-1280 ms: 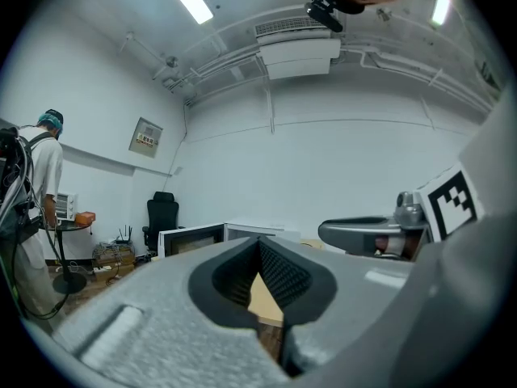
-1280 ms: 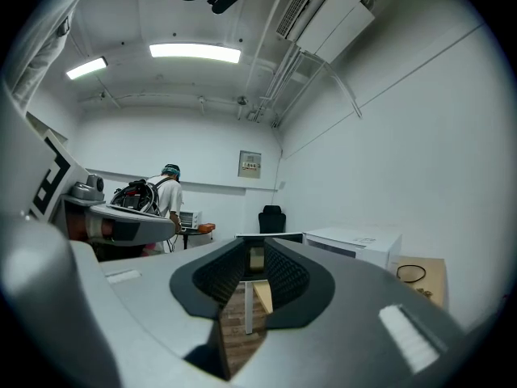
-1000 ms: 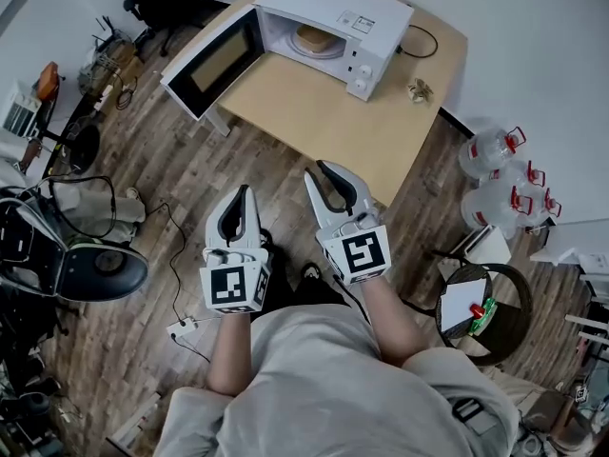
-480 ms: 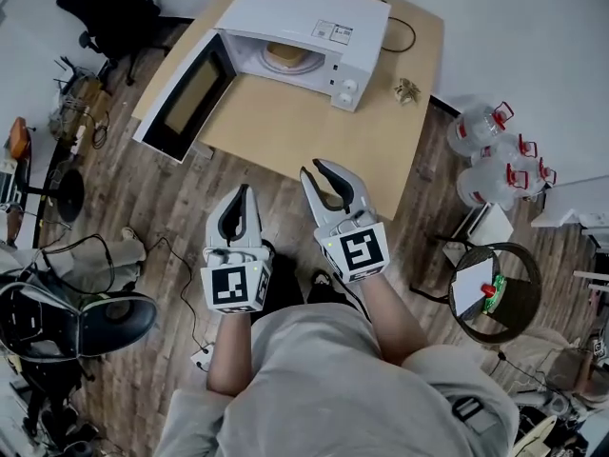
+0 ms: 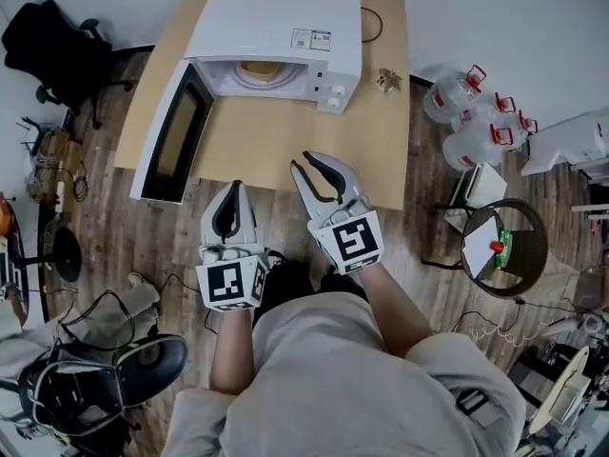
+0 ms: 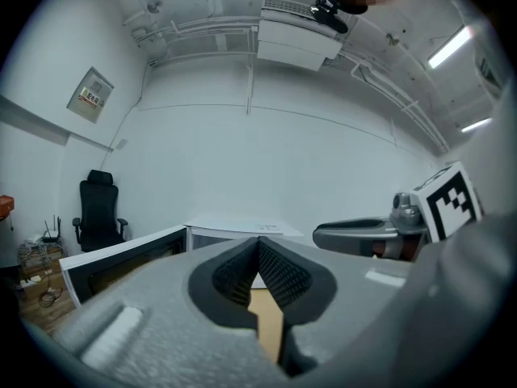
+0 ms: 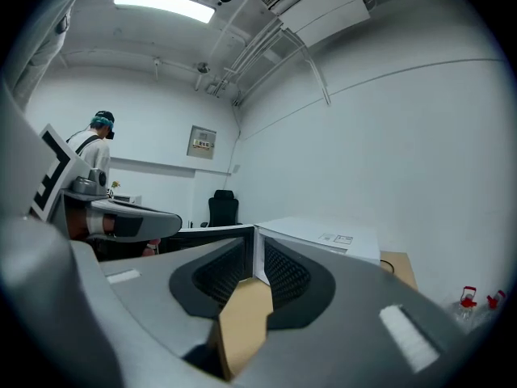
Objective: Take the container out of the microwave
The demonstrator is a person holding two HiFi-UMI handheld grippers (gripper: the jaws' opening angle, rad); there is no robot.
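Container sits inside the open microwave on the counter, well ahead of you. Your right gripper has its fingers parted, likely for the grab; your left gripper is clenched on nothing.

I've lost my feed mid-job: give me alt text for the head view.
A white microwave sits on a wooden table with its door swung open and a tan container inside. In front, the left tool is shut and the right tool slightly open, both empty.
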